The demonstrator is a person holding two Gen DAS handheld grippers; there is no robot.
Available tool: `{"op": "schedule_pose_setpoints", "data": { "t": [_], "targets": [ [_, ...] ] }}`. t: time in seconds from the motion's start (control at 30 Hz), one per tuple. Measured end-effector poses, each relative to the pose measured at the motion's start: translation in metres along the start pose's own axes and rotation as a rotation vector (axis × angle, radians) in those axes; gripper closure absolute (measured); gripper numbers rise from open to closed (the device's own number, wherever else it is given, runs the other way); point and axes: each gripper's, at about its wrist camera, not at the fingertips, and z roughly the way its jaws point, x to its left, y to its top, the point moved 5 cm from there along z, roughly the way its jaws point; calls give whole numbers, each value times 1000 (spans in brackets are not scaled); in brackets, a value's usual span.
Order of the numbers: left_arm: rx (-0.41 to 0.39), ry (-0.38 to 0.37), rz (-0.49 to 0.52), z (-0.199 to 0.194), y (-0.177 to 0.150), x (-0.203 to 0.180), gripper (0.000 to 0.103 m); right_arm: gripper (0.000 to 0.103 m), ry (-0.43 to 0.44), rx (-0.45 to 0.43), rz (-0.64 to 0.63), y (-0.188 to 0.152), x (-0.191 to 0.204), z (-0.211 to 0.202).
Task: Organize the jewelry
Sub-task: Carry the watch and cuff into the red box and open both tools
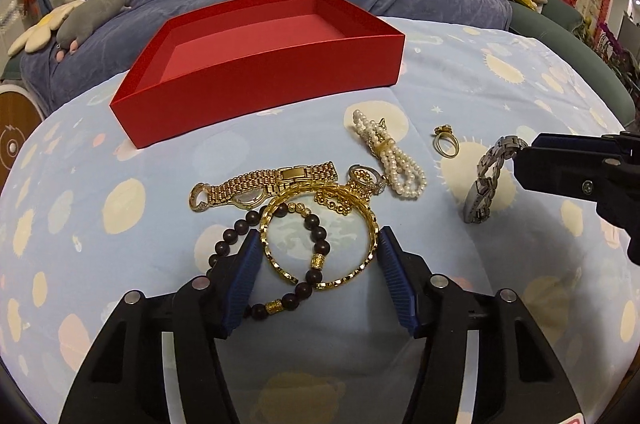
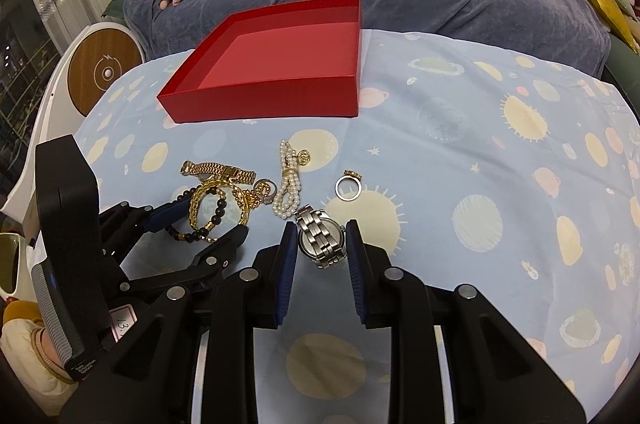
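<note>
- The surface (image 2: 460, 164) wears a pale blue cloth printed with cream suns and planets; it lies soft and slightly rumpled.
- The red box (image 1: 256, 80) sits at the far side, lidless, rigid-walled, matte, with nothing visible inside. I judge this the collection stage: every piece is outside the box.
- My left gripper (image 1: 318, 248) has its fingers spread wide either side of the gold bangle (image 1: 320, 236), a faceted rigid hoop lying over the dark bead bracelet (image 1: 280, 264), round glossy beads with gold spacers. Nothing is gripped.
- My right gripper (image 2: 322, 244) has its fingers close on both sides of the silver watch (image 2: 322, 238), a polished link-band piece. The left view shows it standing on edge with the band at the finger tips; I cannot tell whether the grip is firm.
- The gold watch (image 1: 264, 182) and pearl bracelet (image 1: 390, 154) lie between grippers and box; the pearl strands are knobbly and limp.
- The gold ring (image 1: 445, 142) stands apart near the pearls.
- Next move, in my judgement: secure the silver watch, lift clear, carry to the box. The smooth links could slip.
</note>
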Motion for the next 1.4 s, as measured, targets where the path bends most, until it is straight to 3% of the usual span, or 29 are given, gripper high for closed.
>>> {"op": "schedule_pose_setpoints", "data": {
  "t": [0.17, 0.33, 0.47, 0.63, 0.83, 1.0, 1.23, 1.4],
  "targets": [
    [-17, -11, -42, -13, 2, 8, 47, 79, 8, -11, 3, 2, 0, -4],
    [-65, -46, -83, -51, 20, 24, 47, 79, 50, -63, -7, 19, 10, -25],
    [-106, -58, -99, -80, 51, 44, 47, 79, 73, -122, -45, 59, 23, -44],
    [-164, 25, -99, -86, 110, 80, 47, 79, 53, -195, -73, 137, 33, -40],
    [-172, 66, -152, -45, 182, 122, 47, 79, 47, -236, -31, 217, 30, 9],
    [-144, 99, -160, 11, 220, 137, 47, 79, 32, -196, -3, 255, 21, 74],
    [-49, 112, -198, 81, 238, 150, 47, 79, -6, -106, 18, 270, 8, 154],
    [-4, 142, -203, 111, 238, 153, 47, 79, -59, -49, 40, 265, -8, 185]
  ]
}}
